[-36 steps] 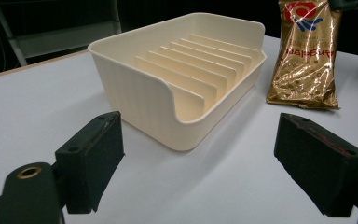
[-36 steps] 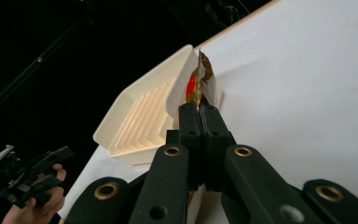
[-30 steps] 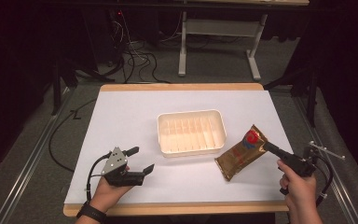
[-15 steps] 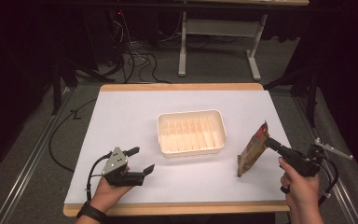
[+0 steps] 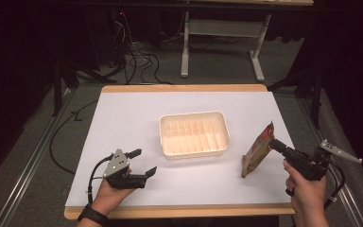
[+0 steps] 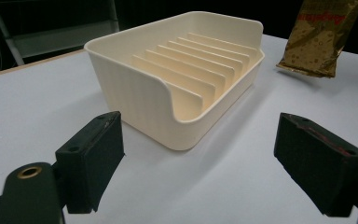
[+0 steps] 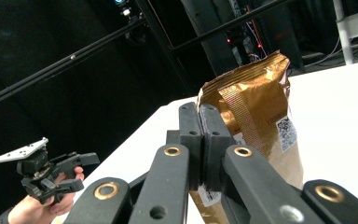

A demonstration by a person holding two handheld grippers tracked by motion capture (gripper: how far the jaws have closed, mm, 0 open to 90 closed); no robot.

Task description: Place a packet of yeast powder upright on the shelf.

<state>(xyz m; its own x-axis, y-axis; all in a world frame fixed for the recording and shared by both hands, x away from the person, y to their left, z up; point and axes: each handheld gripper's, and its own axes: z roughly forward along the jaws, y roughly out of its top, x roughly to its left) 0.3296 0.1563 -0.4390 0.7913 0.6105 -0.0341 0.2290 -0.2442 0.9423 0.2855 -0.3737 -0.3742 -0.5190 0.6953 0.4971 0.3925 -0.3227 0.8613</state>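
Standing pouch [image 5: 257, 150] pinched by right gripper [image 5: 275, 144], just beside tray [image 5: 194, 134].

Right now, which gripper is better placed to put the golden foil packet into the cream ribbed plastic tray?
Right: the right gripper is shut on the golden foil packet beside the cream ribbed plastic tray; the left gripper is open.

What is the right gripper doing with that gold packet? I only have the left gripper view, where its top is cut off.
Observer: The right gripper is shut on the gold packet, pinching its upper edge, in the high view.
Operator: Is the packet lying flat?
Observer: No, it stands about upright, its bottom end at the white table, right of the cream tray.
Operator: Anything on the packet's other side?
Observer: The right gripper view shows a white label with a QR code.
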